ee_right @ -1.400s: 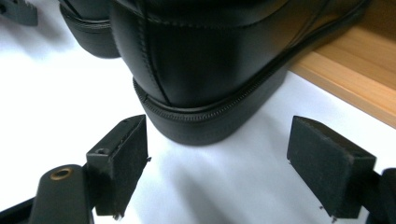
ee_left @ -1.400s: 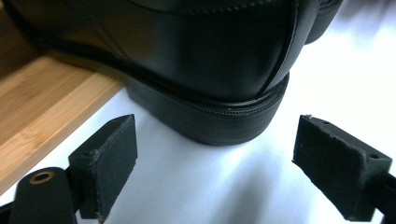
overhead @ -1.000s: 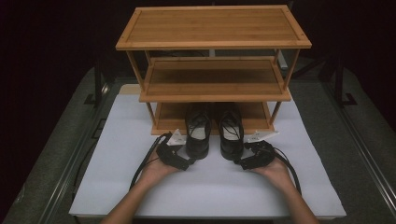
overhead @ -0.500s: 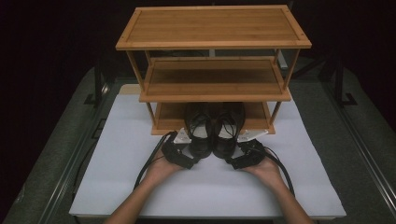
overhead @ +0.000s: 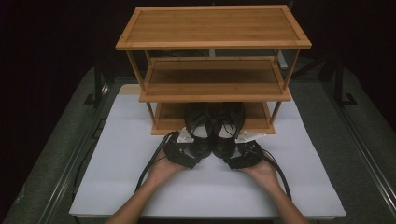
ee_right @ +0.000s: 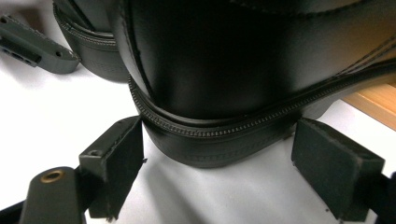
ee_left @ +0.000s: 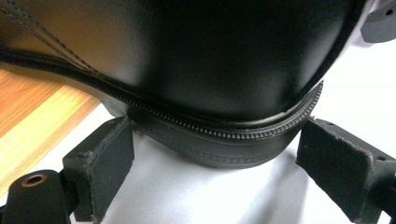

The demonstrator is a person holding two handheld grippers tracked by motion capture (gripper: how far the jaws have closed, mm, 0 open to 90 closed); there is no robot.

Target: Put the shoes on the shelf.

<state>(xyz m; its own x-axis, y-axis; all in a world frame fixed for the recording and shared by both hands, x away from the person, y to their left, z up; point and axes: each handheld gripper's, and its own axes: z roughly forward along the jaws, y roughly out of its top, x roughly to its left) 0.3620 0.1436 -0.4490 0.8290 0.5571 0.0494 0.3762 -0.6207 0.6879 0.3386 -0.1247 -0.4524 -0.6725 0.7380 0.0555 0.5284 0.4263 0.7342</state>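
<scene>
A: Where do the shoes sit?

B: In the high view, a pair of black lace-up shoes stands side by side at the centre of the frame. The left shoe [overhead: 200, 130] and the right shoe [overhead: 227, 130] touch along their inner sides. Their toes reach under the bottom shelf of the bamboo rack [overhead: 212, 28], and their heels stick out toward the lower edge of the frame, over the white mat [overhead: 112, 140] that covers the worktop.

A: And the grippers?

B: The left gripper [overhead: 183, 150] is at the heel of the left shoe, the right gripper [overhead: 243, 156] at the heel of the right one. Both hands come in from the bottom of the frame, with a black cable looping back from each gripper.

A: Are the jaws clamped on anything?

B: In the left gripper view the jaws stand wide, one at the lower left, one at the lower right, with the rounded heel between them. The left one sits right against the sole's edge; the right one stands just beside the welt. I read that as spread jaws bracketing the heel, not a squeeze. The right gripper view is the same: the heel lies between parted jaws, each close beside the sole.

A: Anything else there?

B: A strip of the rack's wood at the right edge.
</scene>
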